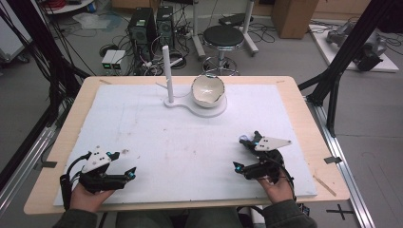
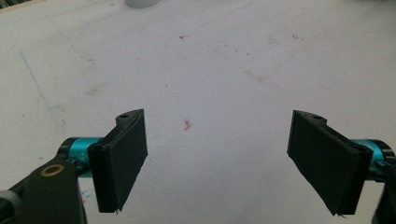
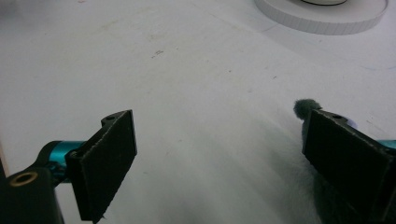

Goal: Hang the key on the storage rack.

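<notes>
Evidently parked at the near edge of the white board (image 1: 157, 142): left gripper (image 1: 124, 167) and right gripper (image 1: 244, 153) spread wide, empty, bowl (image 1: 207, 90) far off.

A white bowl (image 1: 207, 90) sits tipped on its side at the far middle of the worktop (image 1: 62, 137), its open mouth facing toward the near edge and slightly up, showing a pale, glossy inside. It rests on the round disc of a flat white stand (image 1: 209, 110), touching it. Just to the left, on the same stand, 1 slim white post (image 1: 167, 73) rises upright, with a short thin prong angling off low on its left side. Bowl and post stand close together but apart.
</notes>
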